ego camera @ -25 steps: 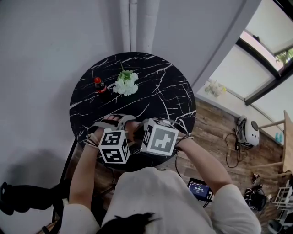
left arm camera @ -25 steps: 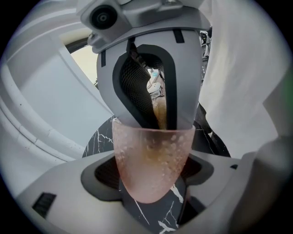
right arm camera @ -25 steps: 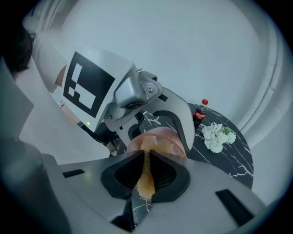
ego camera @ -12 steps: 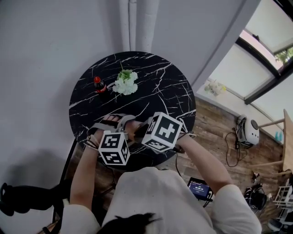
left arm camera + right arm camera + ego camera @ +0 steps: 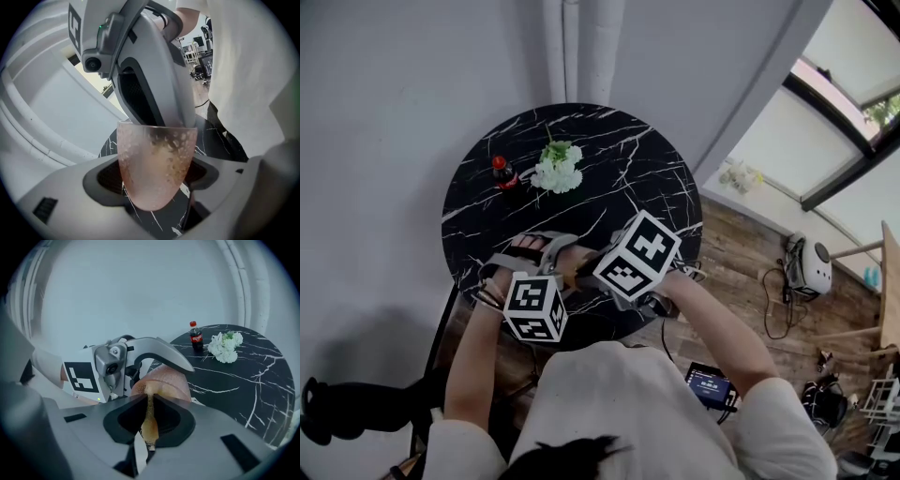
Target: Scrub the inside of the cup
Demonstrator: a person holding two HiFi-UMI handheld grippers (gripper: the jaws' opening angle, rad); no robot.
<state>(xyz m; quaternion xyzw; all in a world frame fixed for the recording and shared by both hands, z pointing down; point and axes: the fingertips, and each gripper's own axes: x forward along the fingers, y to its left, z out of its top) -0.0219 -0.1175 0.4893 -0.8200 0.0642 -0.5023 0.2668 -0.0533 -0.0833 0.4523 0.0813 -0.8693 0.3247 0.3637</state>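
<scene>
Pink translucent cup (image 5: pixel 151 174); sponge (image 5: pixel 149 426) inside

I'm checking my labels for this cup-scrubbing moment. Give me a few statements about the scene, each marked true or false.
1. The left tongs grip a translucent pink cup. True.
2. The right tongs are empty. False: they pinch a thin yellowish sponge.
3. A red-capped cola bottle stands on the round black marble table. True.
4. The white flower bunch lies inside the cup. False: it lies on the table beside the bottle.
</scene>
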